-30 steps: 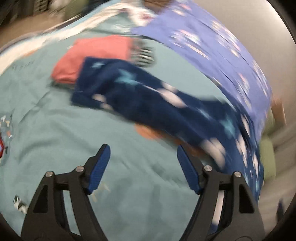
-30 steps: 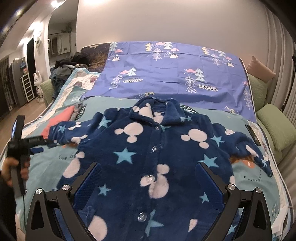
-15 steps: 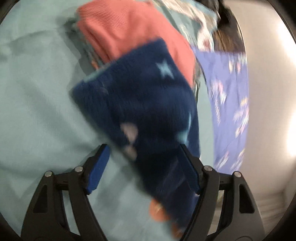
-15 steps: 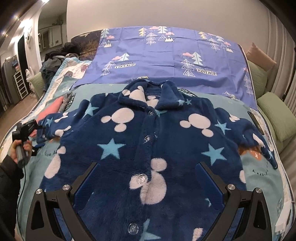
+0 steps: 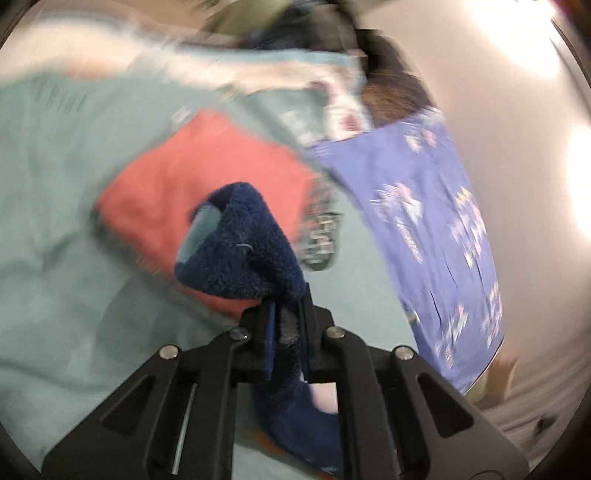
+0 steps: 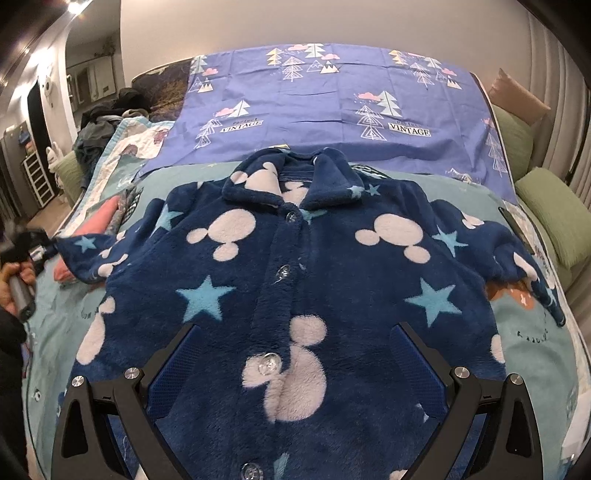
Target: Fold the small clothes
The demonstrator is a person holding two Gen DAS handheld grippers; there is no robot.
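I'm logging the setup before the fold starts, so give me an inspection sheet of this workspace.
Surface: bed with a teal sheet, partly covered by a purple tree-print sheet at the far end.
Job's things: navy fleece jacket spread flat, front up, buttoned.
Clutter: folded coral garment beside the jacket's sleeve; green cushions along the bed's edge.
Grippers: left gripper shut on the sleeve cuff; right gripper open above the jacket's hem, holding nothing.
Cables: a thin cord hangs below the hand holding the left gripper.
Surroundings: pale wall, ceiling lights, a pile of dark clothes by the bed's corner.
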